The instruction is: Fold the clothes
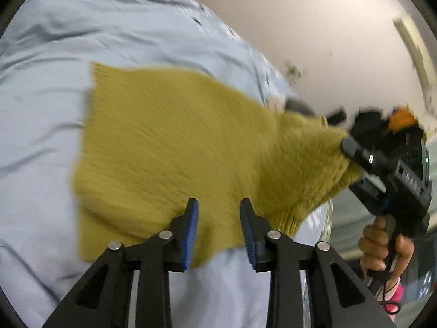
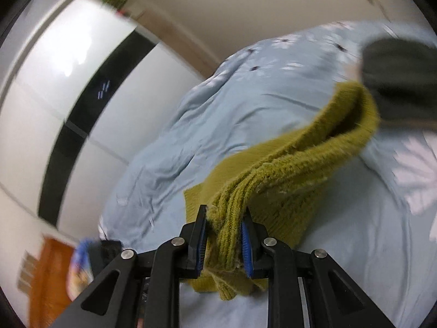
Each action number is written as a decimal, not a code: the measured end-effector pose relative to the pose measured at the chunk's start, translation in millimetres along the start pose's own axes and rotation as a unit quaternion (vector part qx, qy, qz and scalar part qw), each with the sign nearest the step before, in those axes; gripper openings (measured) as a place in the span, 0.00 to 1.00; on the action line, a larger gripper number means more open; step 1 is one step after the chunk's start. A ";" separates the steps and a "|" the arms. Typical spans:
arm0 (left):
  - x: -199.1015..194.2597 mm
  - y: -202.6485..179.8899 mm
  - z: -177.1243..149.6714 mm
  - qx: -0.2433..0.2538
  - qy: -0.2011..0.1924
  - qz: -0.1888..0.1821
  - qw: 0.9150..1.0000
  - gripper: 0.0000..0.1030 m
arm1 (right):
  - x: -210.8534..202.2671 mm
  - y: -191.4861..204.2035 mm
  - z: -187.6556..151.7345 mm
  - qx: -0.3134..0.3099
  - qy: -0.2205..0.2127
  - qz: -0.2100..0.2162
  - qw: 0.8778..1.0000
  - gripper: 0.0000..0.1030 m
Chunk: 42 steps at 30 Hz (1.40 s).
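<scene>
An olive-yellow knit sweater (image 1: 174, 147) lies spread on the light blue bedding (image 1: 54, 109). My left gripper (image 1: 219, 205) is open and empty, just above the sweater's near edge. My right gripper (image 2: 224, 218) is shut on a bunched ribbed edge of the sweater (image 2: 286, 169) and holds it lifted off the bed. In the left wrist view the right gripper (image 1: 352, 147) shows at the right, clamped on the sweater's far end. Both views are blurred by motion.
A dark grey garment (image 2: 398, 82) lies on the bedding (image 2: 218, 125) at the upper right. White wardrobe doors with a black strip (image 2: 90, 104) stand to the left. A wooden piece (image 2: 49, 281) and a colourful object (image 2: 79, 268) are at the lower left.
</scene>
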<state>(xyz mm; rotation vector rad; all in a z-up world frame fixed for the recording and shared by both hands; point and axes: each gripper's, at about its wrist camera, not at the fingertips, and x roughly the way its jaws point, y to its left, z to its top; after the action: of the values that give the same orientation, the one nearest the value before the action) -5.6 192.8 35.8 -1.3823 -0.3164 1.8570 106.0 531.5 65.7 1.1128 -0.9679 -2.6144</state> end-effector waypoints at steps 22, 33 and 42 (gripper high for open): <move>-41.8 100.5 12.7 -0.123 -0.036 -0.037 0.991 0.47 | 125.3 111.9 -65.4 -0.204 0.200 0.033 0.958 0.25; -45.5 57.8 10.2 -0.028 -0.049 -0.040 0.998 0.61 | 1.8 47.4 -56.2 -0.108 0.083 -0.005 0.991 0.40; -38.4 -13.5 -1.8 0.148 -0.047 0.034 0.987 0.71 | -7.0 -40.8 -53.2 0.016 0.071 -0.070 0.995 0.52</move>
<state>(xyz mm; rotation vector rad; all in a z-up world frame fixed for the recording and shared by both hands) 5.8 174.1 70.2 -1.1173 -0.0381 1.9385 152.4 539.0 17.4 1.4005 -0.9370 -2.5893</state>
